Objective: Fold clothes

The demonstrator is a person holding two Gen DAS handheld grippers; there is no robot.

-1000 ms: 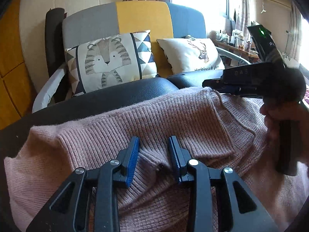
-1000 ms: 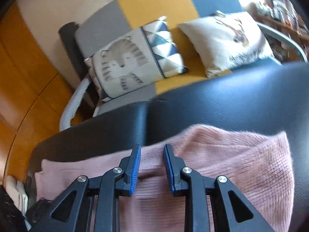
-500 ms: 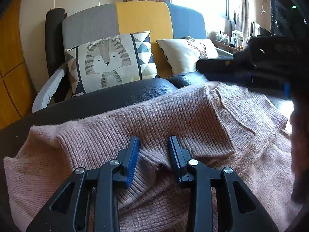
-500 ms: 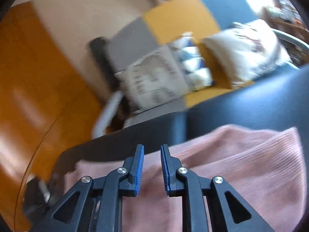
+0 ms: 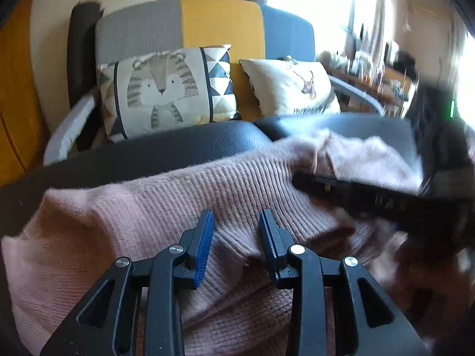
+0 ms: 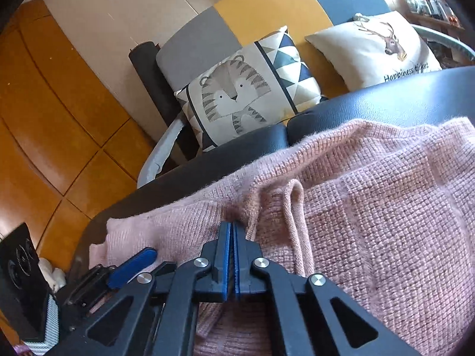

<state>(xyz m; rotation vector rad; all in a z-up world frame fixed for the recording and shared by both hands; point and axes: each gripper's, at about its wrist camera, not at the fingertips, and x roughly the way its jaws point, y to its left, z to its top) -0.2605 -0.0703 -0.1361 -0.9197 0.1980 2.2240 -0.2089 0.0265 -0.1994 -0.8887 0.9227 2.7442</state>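
1. The pink ribbed knit sweater (image 6: 371, 207) lies spread over the black leather seat surface (image 6: 386, 95), partly folded, with one layer doubled over another.
2. The right gripper (image 6: 232, 231) has its blue pads pressed together at a bunched ridge of the knit; only a thin pinch of fabric, if any, sits between them — I cannot tell how much.
3. The left gripper (image 5: 236, 222) rests on the sweater with its jaws partly apart, straddling a fold edge but not clamping it.
4. Risk: a shallow pinch could slip out when the right gripper lifts, dropping the layer and spoiling the fold.
5. Risk: the loose, fuzzy knit may stretch or snag on the serrated pads if pulled hard.
6. Risk: with the left jaws not clamped, the lower layer could drag along and bunch — the smooth leather gives little hold.
7. Risk: the two grippers are close, so they could collide.
8. Writing: the white cushion with a deer print (image 6: 374, 47) reads "Happiness ticket"; the tiger-print cushion (image 6: 246, 95) carries no text. No brand is legible elsewhere.
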